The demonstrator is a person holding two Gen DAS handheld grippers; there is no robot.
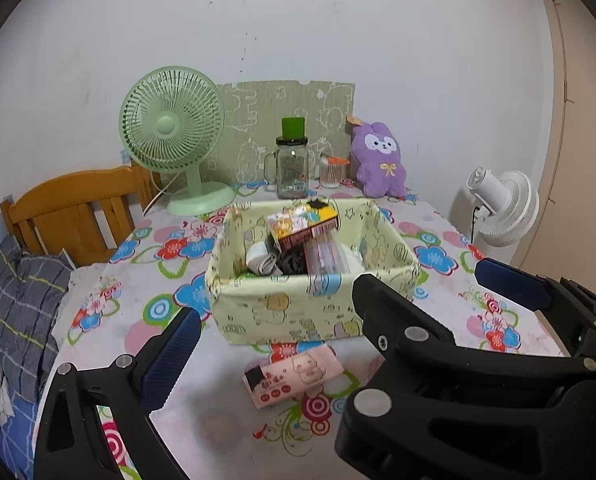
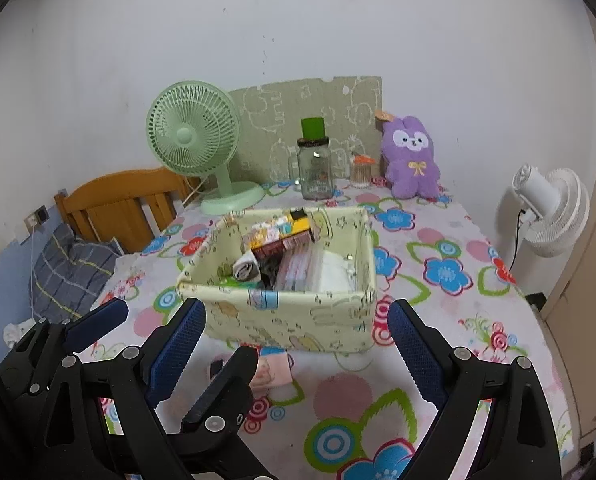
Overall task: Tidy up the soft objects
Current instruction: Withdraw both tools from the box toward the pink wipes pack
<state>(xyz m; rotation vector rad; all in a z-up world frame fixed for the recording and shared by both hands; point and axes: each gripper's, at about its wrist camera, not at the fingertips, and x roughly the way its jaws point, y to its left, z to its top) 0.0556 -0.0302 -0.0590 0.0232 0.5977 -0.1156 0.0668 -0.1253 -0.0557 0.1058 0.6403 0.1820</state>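
Here, both grippers spread wide, left gripper (image 1: 354, 312) over a pink, unreadably printed tissue pack (image 1: 293, 374) at lower centre, right gripper (image 2: 295, 350) facing the cartoon-print fabric basket (image 2: 281, 320), purple plush rabbit (image 2: 412, 160) upper right.

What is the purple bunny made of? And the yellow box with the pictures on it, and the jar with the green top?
The purple bunny looks like fuzzy plush fabric: its surface is fluffy and matte. The yellow box seems to be printed cloth, probably over stiff board, since its walls stand up but the rim sags a little. The jar looks like clear glass: you can see through it and it glints. Its green top is probably plastic.
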